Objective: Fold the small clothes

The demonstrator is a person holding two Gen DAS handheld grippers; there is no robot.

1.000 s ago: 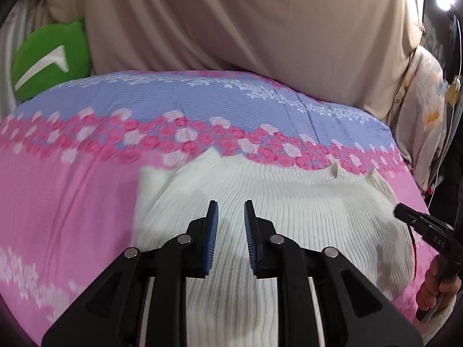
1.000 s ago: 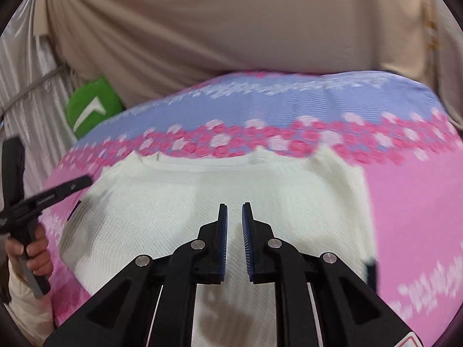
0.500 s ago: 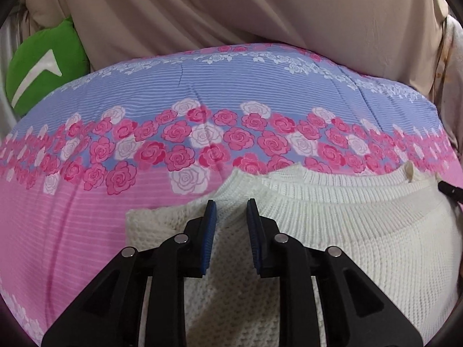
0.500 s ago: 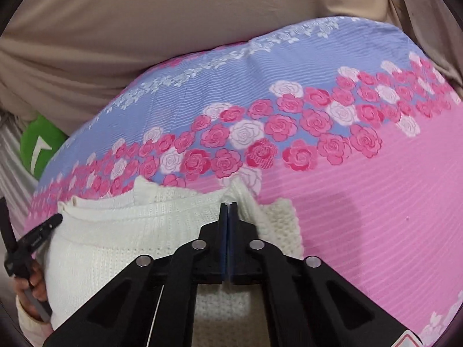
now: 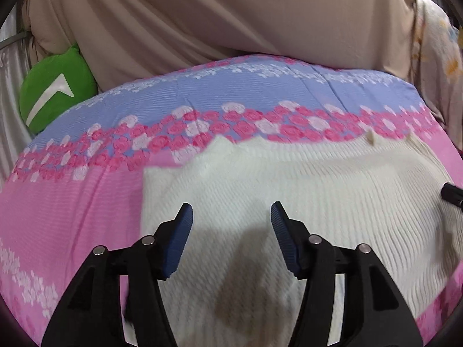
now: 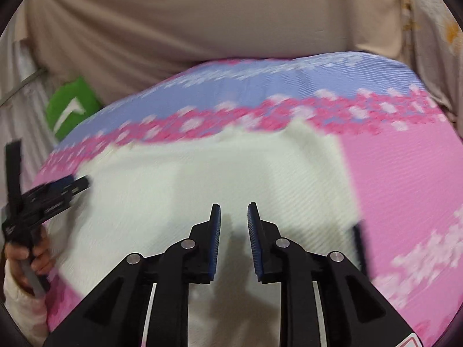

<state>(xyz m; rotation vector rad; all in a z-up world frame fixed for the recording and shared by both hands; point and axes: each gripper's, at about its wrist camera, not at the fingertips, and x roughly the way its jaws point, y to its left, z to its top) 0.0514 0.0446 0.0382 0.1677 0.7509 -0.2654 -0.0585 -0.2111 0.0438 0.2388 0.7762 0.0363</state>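
Observation:
A white ribbed knit garment (image 5: 303, 202) lies spread flat on a pink and blue rose-patterned bedspread (image 5: 72, 202). My left gripper (image 5: 231, 211) hovers over the garment's near left part. Its jaws are opening wide, with nothing pinched between them. In the right wrist view the same garment (image 6: 202, 179) fills the middle. My right gripper (image 6: 233, 206) hangs over it, its jaws opening a little, with no cloth between the pads. The left gripper (image 6: 46, 199) shows at the far left, held by a hand (image 6: 26, 257). The right gripper's tip (image 5: 451, 195) pokes in at the right edge.
A green cushion (image 5: 55, 92) with a white mark leans at the back left. Beige cloth (image 5: 231, 14) hangs behind the bed, and floral fabric (image 5: 439, 43) hangs at the right. Bare pink bedspread (image 6: 405, 188) lies to the right of the garment.
Half a second ago both grippers sat at the garment's far corners, the right one shut. Both have since drawn back toward the near side and their jaws have spread apart.

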